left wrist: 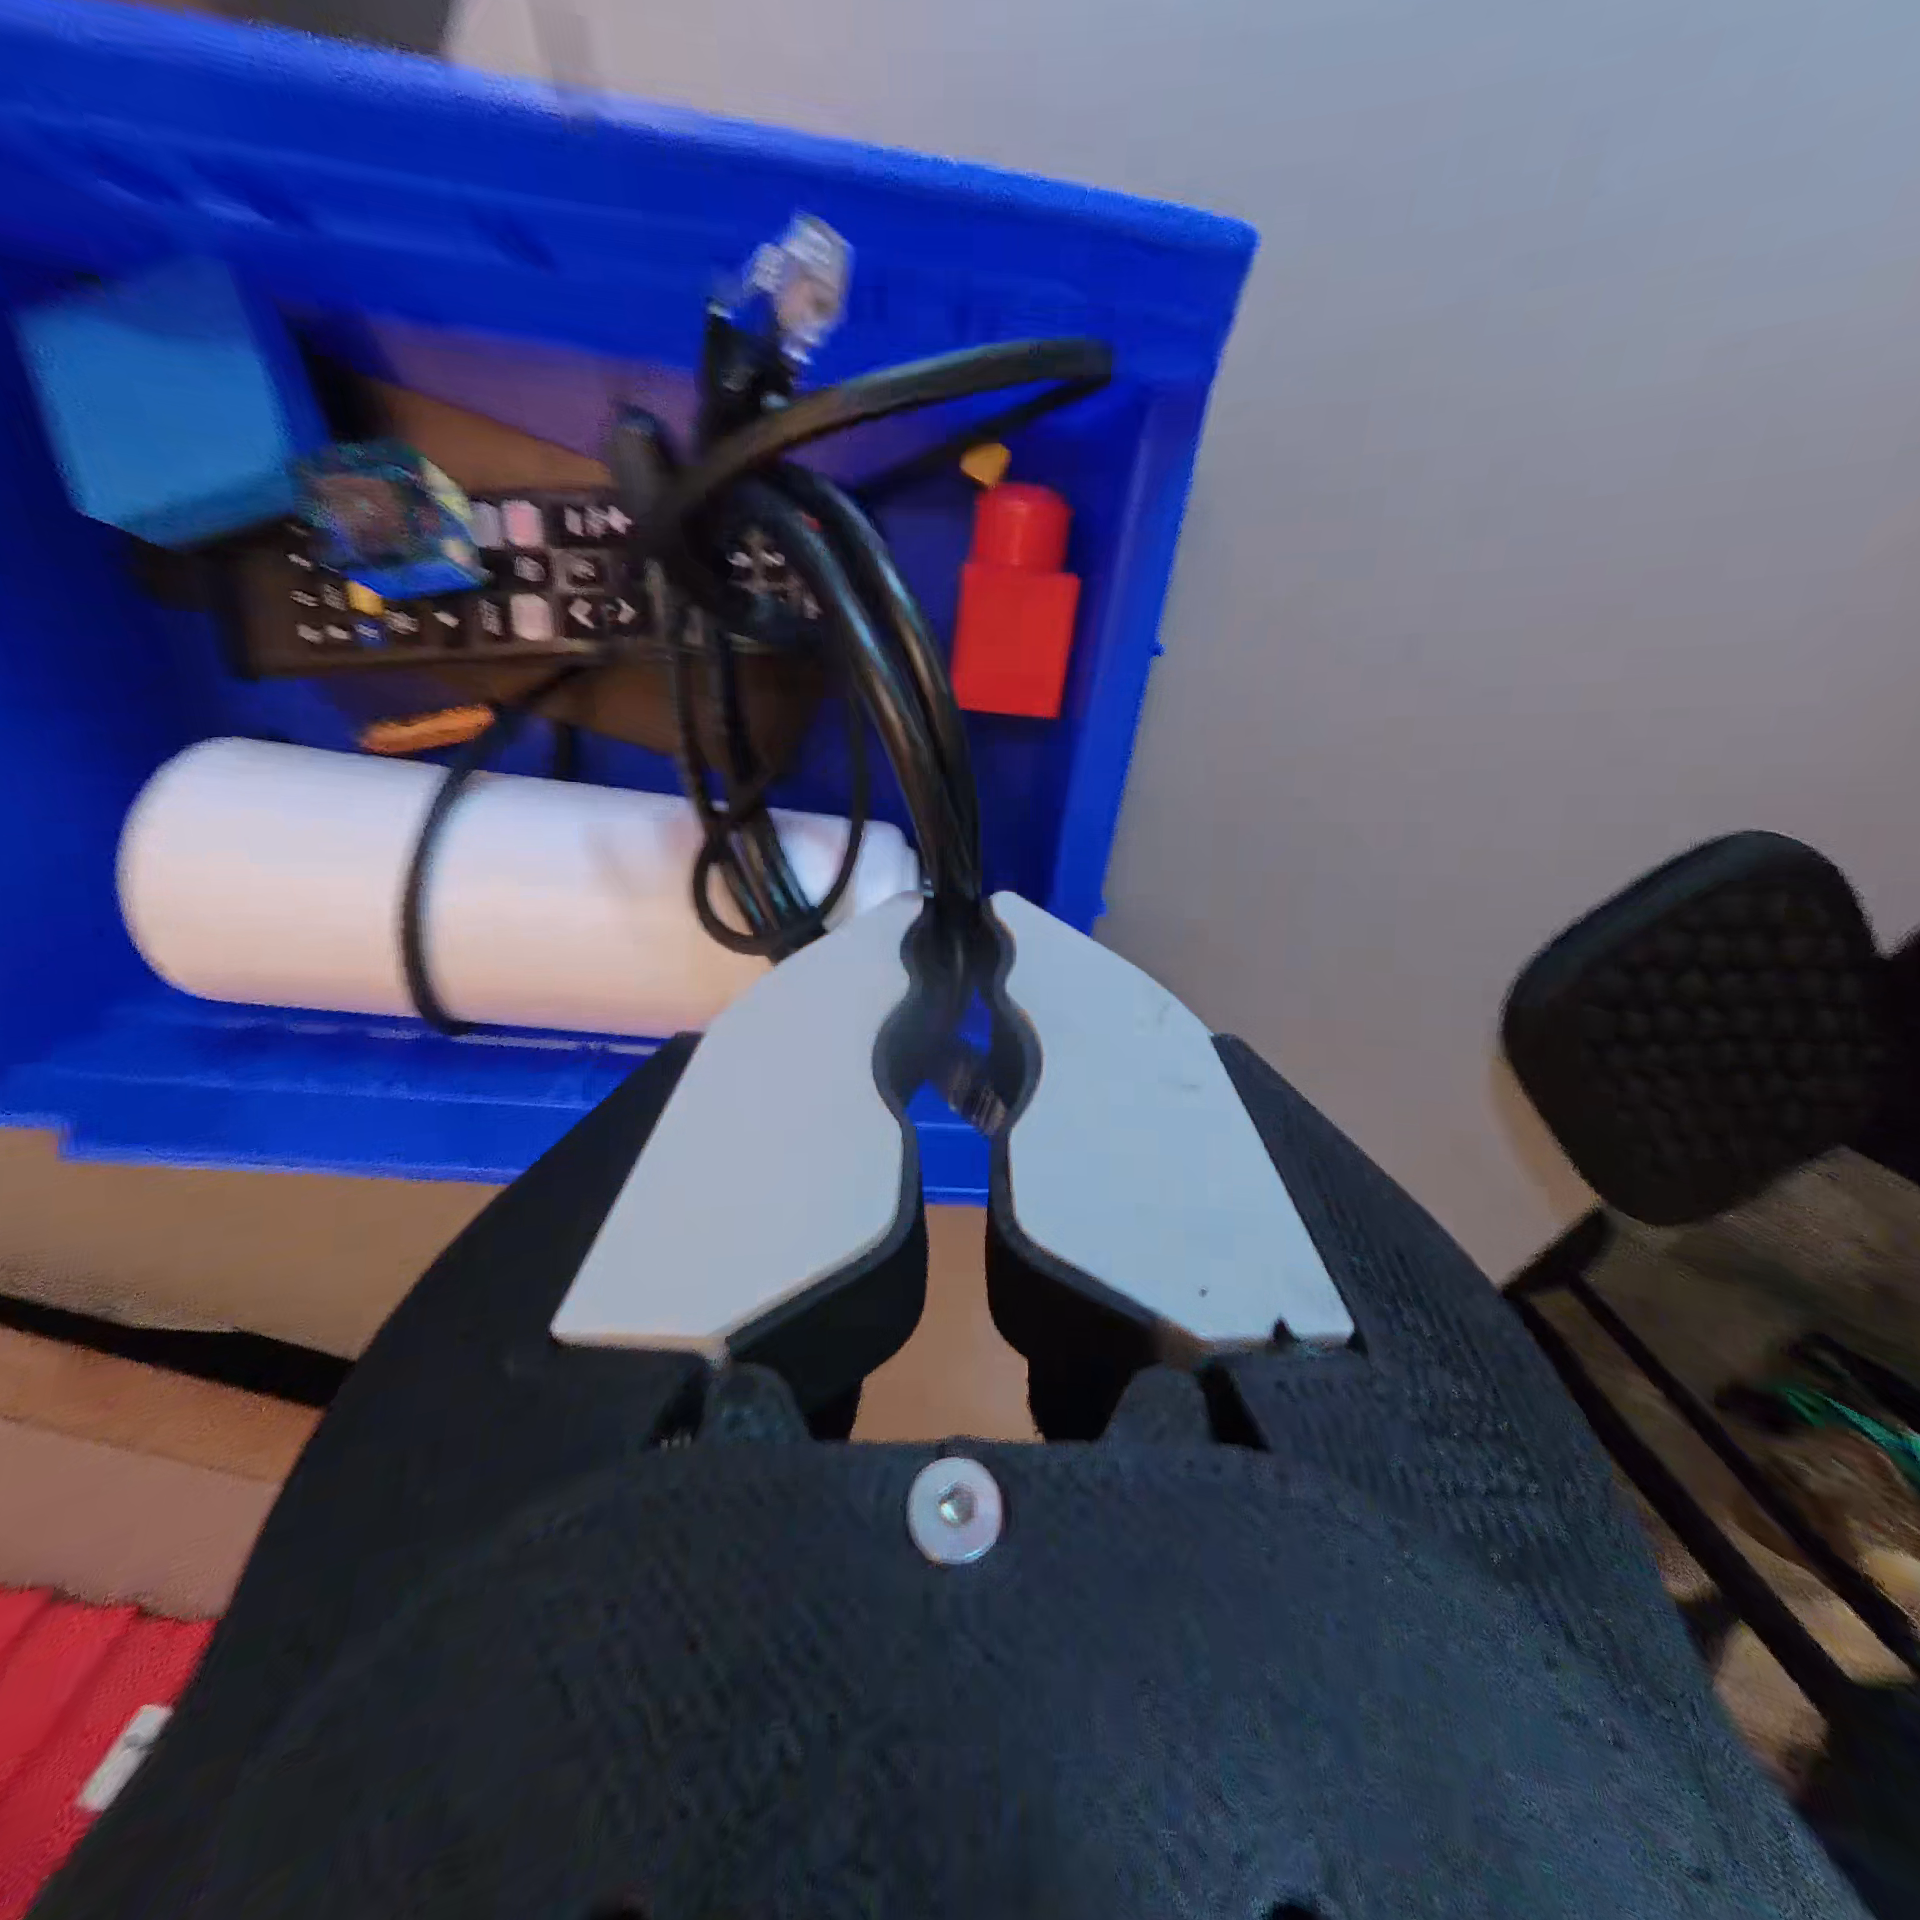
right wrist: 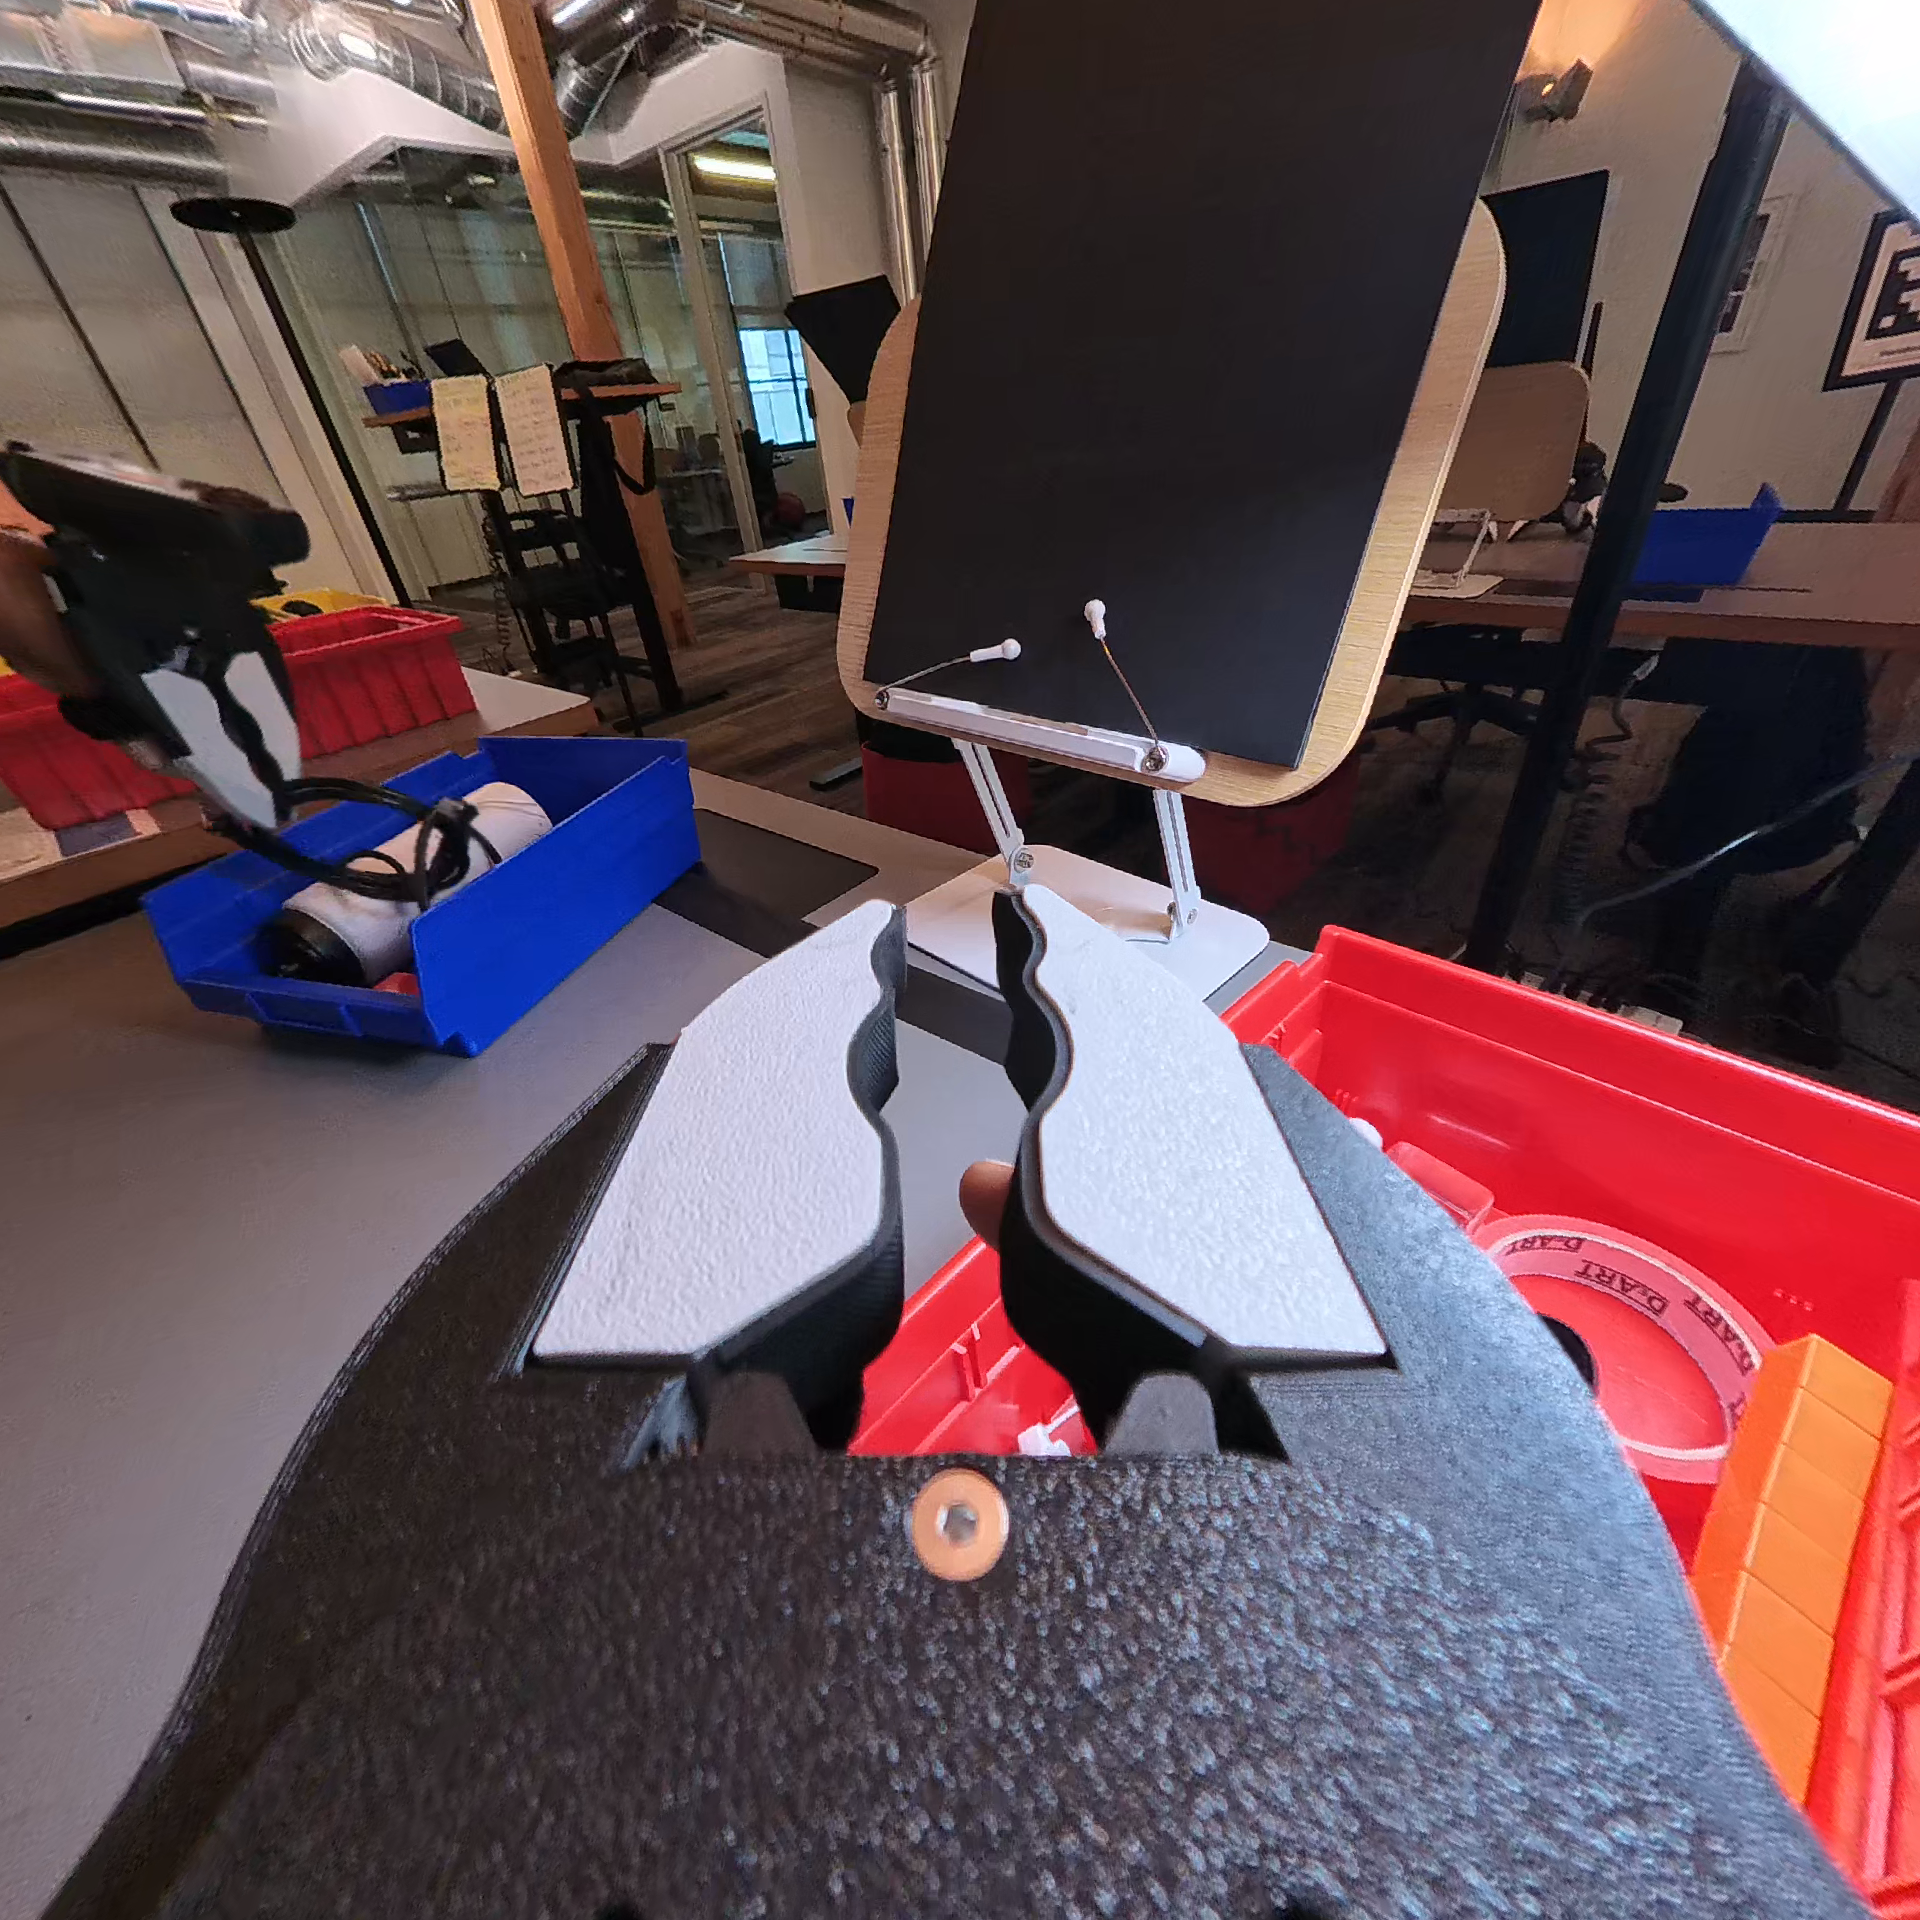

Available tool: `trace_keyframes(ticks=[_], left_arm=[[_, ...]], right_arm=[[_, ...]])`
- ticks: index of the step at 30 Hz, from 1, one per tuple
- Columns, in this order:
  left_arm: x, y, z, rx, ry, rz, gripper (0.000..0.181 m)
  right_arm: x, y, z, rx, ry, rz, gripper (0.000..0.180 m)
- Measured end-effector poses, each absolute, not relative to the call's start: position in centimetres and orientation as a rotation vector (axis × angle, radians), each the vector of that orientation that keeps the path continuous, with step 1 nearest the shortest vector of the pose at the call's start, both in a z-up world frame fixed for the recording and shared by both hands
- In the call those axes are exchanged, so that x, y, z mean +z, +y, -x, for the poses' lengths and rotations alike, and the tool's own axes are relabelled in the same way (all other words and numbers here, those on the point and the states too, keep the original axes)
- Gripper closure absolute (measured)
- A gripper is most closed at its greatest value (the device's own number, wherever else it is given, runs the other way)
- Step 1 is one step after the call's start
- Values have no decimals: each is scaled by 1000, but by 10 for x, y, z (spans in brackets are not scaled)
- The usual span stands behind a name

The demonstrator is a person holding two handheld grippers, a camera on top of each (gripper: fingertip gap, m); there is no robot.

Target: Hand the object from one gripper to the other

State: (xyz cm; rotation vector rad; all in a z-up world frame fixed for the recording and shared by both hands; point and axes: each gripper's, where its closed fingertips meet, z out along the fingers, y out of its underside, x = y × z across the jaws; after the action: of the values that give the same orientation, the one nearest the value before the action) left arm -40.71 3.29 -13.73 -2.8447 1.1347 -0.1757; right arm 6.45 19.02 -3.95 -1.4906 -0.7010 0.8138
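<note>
Left gripper point(left wrist: 954, 925) pinched tight on a black cable point(left wrist: 914, 717), with the bundle lifted just over the blue bin point(left wrist: 623, 218). Down in the bin: a white roll point(left wrist: 312, 883), a black remote point(left wrist: 520, 582), a red block point(left wrist: 1013, 613). Right gripper point(right wrist: 945, 914) a little bit open, nothing in it, well apart from the cable, over the grey table point(right wrist: 208, 1195) beside a red bin point(right wrist: 1558, 1049) with red tape point(right wrist: 1652, 1340).

Black textured printed gripper bodies point(right wrist: 945, 1662), pale grey wavy-edged fingers point(left wrist: 1132, 1122), one silver screw point(left wrist: 954, 1509) each
</note>
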Motion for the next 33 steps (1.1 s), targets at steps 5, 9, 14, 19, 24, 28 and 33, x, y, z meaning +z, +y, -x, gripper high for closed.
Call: trace_keyframes(ticks=[5,9,14,19,24,28,33], left_arm=[[-133,10,390,-379,1160,2933,174],[-116,10,369,-539,1151,2844,174],[-88,7,340,-822,1103,2669,174],[-88,17,348,-708,1057,2617,174],[-86,54,401,-221,873,2593,175],[-58,83,432,60,703,2435,174],[-22,98,439,154,564,2248,174]], right_arm=[[-41,190,-64,809,-709,1497,163],[-41,191,-64,813,-706,1498,163],[-40,189,-63,817,-711,1496,163],[-40,187,-62,819,-720,1494,163],[-41,186,-60,819,-730,1499,163],[-43,186,-58,819,-734,1505,163],[-44,185,-55,819,-742,1502,163]])
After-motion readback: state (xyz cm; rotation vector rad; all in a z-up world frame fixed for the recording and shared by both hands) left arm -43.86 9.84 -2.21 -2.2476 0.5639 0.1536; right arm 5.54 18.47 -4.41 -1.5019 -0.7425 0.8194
